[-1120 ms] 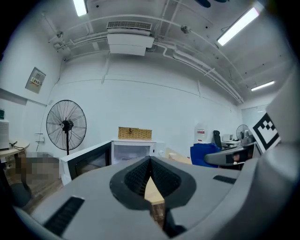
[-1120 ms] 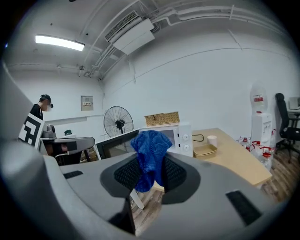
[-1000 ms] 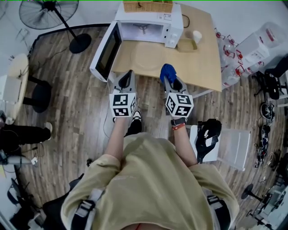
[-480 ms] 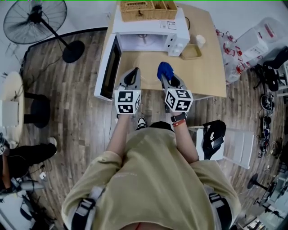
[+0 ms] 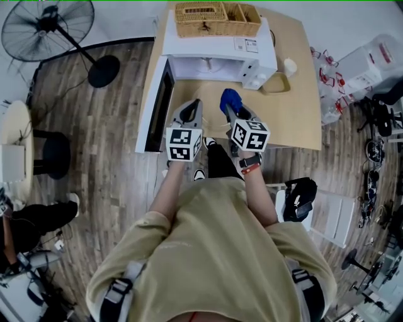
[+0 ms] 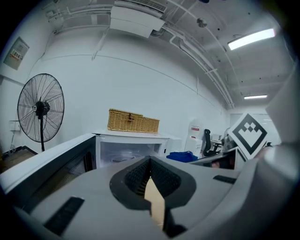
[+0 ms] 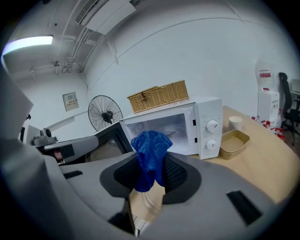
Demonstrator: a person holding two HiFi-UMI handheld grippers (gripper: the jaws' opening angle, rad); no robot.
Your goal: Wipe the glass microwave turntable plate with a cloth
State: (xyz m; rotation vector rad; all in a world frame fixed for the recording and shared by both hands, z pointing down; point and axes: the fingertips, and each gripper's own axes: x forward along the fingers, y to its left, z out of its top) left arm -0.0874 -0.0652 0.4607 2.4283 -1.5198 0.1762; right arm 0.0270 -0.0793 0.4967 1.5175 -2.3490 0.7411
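The glass turntable plate [image 5: 211, 95] lies flat on the wooden table [image 5: 296, 113] in front of the open white microwave [image 5: 214, 60]; it is faint, and both grippers partly cover it. A piece of its clear rim [image 7: 151, 202] shows below the jaws in the right gripper view. My right gripper [image 5: 232, 108] is shut on a bunched blue cloth [image 5: 230, 99] that sticks up from the jaws [image 7: 150, 157], over the plate's right part. My left gripper [image 5: 191, 112] hovers over the plate's left edge, jaws closed together with nothing between them [image 6: 150, 164].
The microwave door [image 5: 157, 107] hangs open to the left, beside my left gripper. A wicker basket [image 5: 214, 19] sits on top of the microwave. A tan tray [image 5: 277, 83] and a white cup [image 5: 289, 65] stand to its right. A floor fan [image 5: 47, 28] stands far left.
The person has stepped closer to the table. Both grippers have moved forward from the table's near edge to over the plate, the cloth still held in the right one.
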